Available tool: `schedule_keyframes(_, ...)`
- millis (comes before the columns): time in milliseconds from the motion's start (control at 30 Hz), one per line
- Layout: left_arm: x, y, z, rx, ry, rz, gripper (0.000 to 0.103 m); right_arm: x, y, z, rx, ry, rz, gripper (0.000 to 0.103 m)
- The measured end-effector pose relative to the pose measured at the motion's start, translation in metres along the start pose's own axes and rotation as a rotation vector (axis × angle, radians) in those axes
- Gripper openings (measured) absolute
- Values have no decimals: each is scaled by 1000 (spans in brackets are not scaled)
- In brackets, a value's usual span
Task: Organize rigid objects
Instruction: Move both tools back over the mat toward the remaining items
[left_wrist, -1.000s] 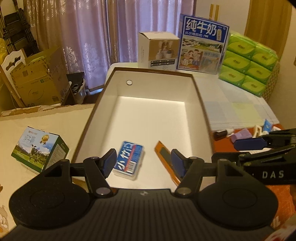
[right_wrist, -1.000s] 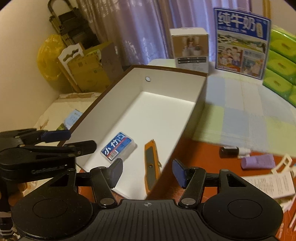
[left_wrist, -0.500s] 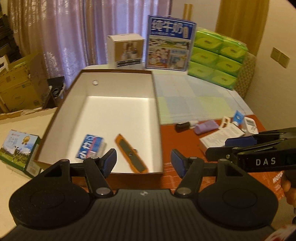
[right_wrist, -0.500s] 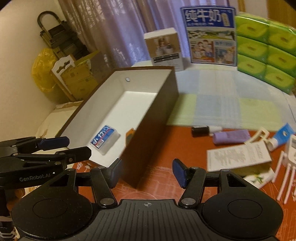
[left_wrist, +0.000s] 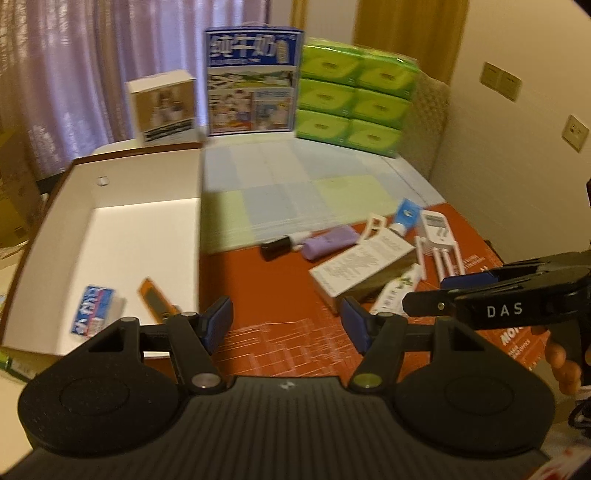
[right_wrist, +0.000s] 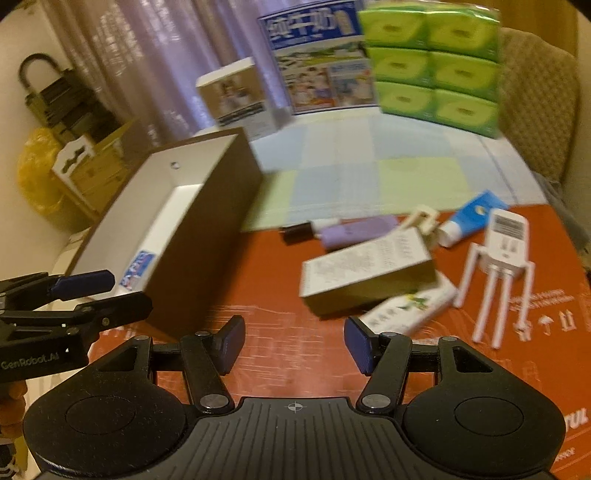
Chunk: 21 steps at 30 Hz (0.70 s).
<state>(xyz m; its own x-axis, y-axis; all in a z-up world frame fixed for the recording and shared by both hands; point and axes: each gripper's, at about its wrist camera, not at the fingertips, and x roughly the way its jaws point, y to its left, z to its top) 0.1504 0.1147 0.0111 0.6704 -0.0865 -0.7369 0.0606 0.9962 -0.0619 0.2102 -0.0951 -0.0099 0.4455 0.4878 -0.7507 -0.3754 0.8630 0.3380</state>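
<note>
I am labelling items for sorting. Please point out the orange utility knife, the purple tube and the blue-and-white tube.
orange utility knife (left_wrist: 155, 301), left wrist view, on its handle.
purple tube (right_wrist: 354, 232), right wrist view, mid-body.
blue-and-white tube (right_wrist: 471, 218), right wrist view, blue body.

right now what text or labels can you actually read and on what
"DAS" – side of the right gripper, seen from the left wrist view.
"GenRobot.AI" – side of the left gripper, seen from the right wrist view.
"纯牛奶" – top of the blue milk carton, blurred but legible.
Too blurred or small: the small blue box in the white storage box, the long white carton, the barcode label on the white device, the red mat's white print.
</note>
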Motion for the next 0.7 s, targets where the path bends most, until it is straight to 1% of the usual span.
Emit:
schedule_keyframes(133, 13, -19, 6, 38, 12, -31, 61, -7, -23, -3, 42, 2, -25, 57)
schedule_keyframes(367, 45, -48, 17, 133, 29, -75, 61, -13, -59, -5, 96, 3, -76, 57)
schedule_keyframes(567, 78, -59, 25, 222, 57, -76, 61, -16, -89, -7, 137, 3, -120, 57)
schedule_keyframes(700, 100, -64, 31, 275, 83, -80, 64, -15, -107, -9, 162, 10, -149, 57)
